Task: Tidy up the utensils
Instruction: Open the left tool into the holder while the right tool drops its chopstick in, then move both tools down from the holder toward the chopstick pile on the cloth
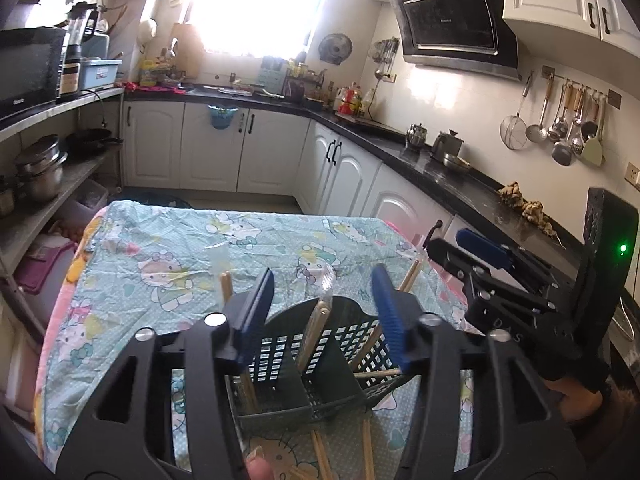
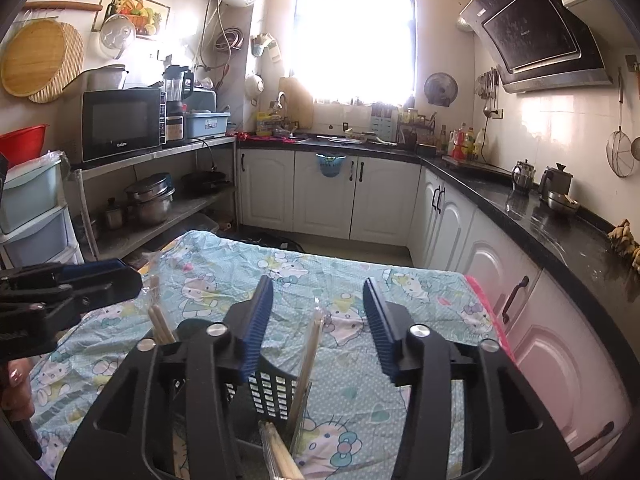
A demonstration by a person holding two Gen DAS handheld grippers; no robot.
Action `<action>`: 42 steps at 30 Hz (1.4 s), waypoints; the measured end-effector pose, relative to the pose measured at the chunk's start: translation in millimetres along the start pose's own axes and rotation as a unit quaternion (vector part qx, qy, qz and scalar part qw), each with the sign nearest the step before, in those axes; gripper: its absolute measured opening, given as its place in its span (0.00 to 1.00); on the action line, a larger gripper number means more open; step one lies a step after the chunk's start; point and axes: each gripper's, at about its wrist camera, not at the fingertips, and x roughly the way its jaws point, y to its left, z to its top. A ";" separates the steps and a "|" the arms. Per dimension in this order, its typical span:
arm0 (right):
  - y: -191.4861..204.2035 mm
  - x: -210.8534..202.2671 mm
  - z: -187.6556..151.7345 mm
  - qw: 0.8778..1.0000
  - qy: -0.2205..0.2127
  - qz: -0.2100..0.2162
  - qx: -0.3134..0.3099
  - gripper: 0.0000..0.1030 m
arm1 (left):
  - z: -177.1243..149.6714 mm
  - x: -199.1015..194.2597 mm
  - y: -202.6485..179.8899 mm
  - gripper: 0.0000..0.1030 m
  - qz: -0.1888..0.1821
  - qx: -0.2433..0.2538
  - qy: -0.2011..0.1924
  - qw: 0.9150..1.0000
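Left wrist view shows the left gripper point(image 1: 324, 312) open and empty just above the dark utensil basket point(image 1: 320, 364), chopsticks point(image 1: 314, 332) already standing in its compartments, right gripper point(image 2: 318, 320) likewise open, so sorting seems nearly done.

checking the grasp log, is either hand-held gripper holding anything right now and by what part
Nothing is held. The left hand-held gripper and the right hand-held gripper are both open above the utensil basket, with the chopsticks standing loose in it.

The open right tool point(image 2: 318, 320) hangs over the basket point(image 2: 268, 394) holding chopsticks point(image 2: 306, 364).
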 end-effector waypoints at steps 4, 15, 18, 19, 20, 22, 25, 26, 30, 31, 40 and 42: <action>0.6 -6.3 -1.7 1.000 0.004 0.003 0.003 0.55 | 0.3 -11.6 2.1 0.72 0.014 -0.002 -0.013 1.000; 1.3 -31.7 -5.8 1.000 0.002 0.006 0.008 0.68 | -3.8 -43.2 7.7 0.90 0.037 -0.016 -0.041 0.998; 0.8 -38.6 -6.9 1.000 0.000 0.007 0.010 0.70 | -7.4 -47.7 11.2 0.90 0.040 -0.024 -0.041 0.998; 1.1 -40.5 -7.1 1.000 0.000 0.007 0.009 0.70 | -9.2 -49.8 12.5 0.90 0.041 -0.026 -0.041 0.998; 1.5 -42.9 -7.6 1.000 0.000 0.008 0.010 0.70 | -10.9 -51.9 13.9 0.90 0.042 -0.029 -0.042 0.998; 1.9 -47.6 -8.0 1.000 0.001 0.009 0.012 0.70 | -13.4 -54.8 14.8 0.90 0.044 -0.034 -0.041 0.998; 2.7 -54.1 -8.6 1.000 -0.001 0.013 0.015 0.70 | -16.4 -60.9 16.6 0.90 0.045 -0.039 -0.042 0.997; 3.3 -56.5 -8.9 1.000 -0.002 0.013 0.015 0.70 | -17.0 -62.4 16.6 0.90 0.046 -0.039 -0.043 0.997; 5.2 -66.3 -9.5 1.000 -0.006 0.016 0.014 0.70 | -20.3 -69.9 14.9 0.90 0.049 -0.035 -0.044 0.997; 4.4 -68.3 -10.1 1.000 -0.006 0.017 0.014 0.70 | -21.8 -71.6 13.5 0.90 0.050 -0.032 -0.044 0.997; 9.0 -89.0 -21.7 1.000 -0.004 0.023 0.013 0.70 | -37.8 -82.8 10.9 0.90 0.058 -0.023 -0.032 0.998; 10.7 -92.0 -25.4 1.000 -0.002 0.026 0.014 0.71 | -42.6 -85.3 12.2 0.90 0.059 -0.026 -0.028 0.998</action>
